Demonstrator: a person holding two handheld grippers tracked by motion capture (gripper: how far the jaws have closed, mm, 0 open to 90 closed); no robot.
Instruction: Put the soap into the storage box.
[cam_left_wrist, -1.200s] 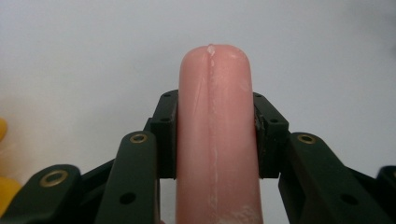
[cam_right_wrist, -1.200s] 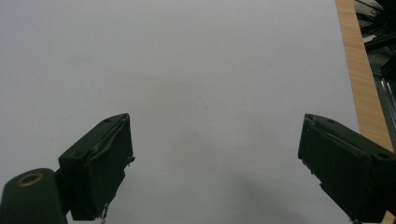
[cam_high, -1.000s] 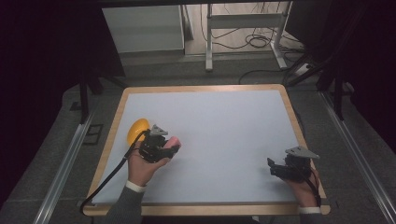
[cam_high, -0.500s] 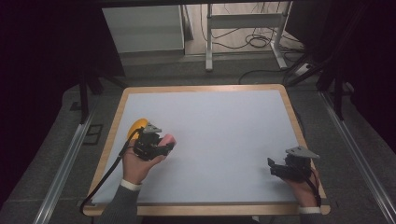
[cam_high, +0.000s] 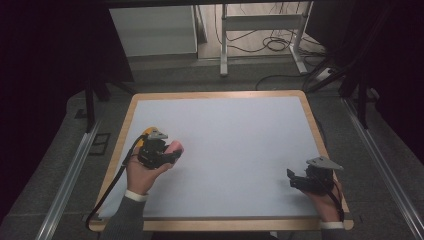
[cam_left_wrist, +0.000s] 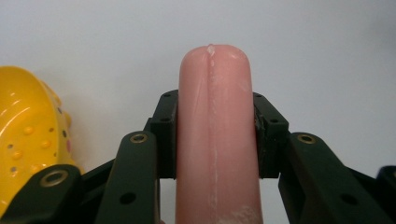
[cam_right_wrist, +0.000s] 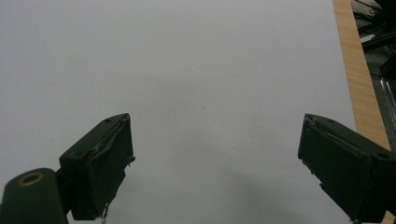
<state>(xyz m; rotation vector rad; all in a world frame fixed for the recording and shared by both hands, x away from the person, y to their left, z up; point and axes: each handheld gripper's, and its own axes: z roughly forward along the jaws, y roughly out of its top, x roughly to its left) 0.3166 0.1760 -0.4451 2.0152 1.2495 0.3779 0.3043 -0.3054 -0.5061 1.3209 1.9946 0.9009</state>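
Your left claw (cam_left_wrist: 215, 135) pinches the smooth pink plastic sausage (cam_left_wrist: 215, 116) mid-length beside the yellow dotted toy (cam_left_wrist: 28, 135); likely light, slippery; right claw (cam_right_wrist: 215, 154) spread

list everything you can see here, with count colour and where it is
sausage-shaped toy: 1, pink, clamped between the jaws of the left hand-held gripper, tip sticking out past them
dotted toy: 1, yellow with small dots, on the mat just beside the left hand-held gripper
mat: 1, pale grey, covering the tabletop
table: 1, light wood rim around the mat
cables: several, dark, on the floor beyond the table
left hand-held gripper: 1, black, near the table's left edge, shut on the pink toy
right hand-held gripper: 1, black, near the front right corner, jaws apart with nothing between them
hands: 2, one holding each gripper
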